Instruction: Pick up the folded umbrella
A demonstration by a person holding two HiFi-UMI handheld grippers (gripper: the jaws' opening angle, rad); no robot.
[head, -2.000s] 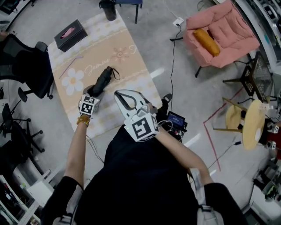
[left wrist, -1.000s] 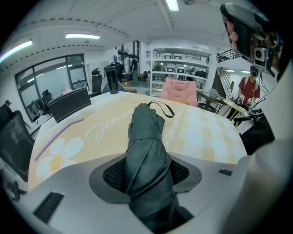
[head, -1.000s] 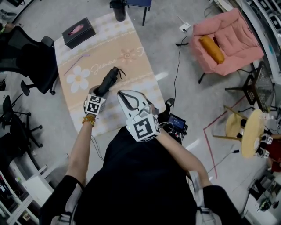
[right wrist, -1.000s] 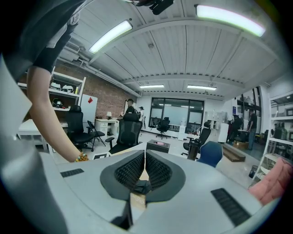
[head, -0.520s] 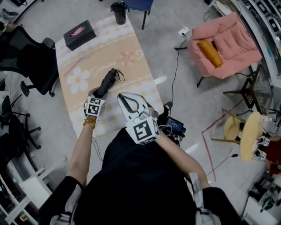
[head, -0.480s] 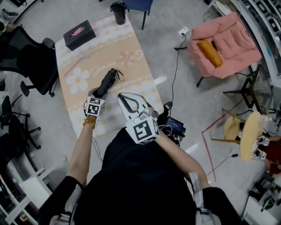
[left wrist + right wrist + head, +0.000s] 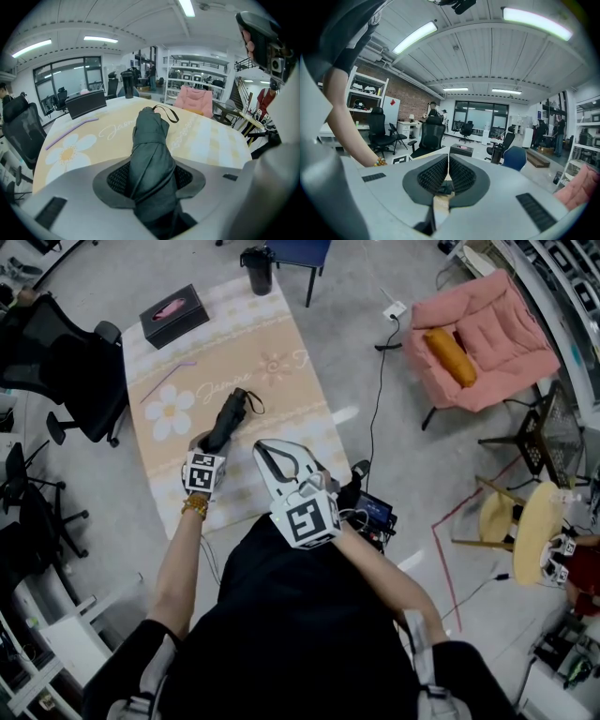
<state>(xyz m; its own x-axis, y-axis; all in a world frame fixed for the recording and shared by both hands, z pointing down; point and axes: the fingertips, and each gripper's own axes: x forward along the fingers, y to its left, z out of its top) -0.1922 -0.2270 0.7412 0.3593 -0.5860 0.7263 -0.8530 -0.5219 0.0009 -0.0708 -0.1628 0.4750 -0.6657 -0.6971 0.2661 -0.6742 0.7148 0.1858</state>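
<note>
The folded umbrella [image 7: 223, 420] lay on the flower-printed table [image 7: 272, 381], its strap end pointing away from the person. The left tongs [image 7: 207, 441] had just been closing on its near end, and their pads pressed the dark cloth from both sides. The right tongs [image 7: 266, 450] hung just beside them, nearer the person — clenched tight, with nothing between the jaws.
</note>
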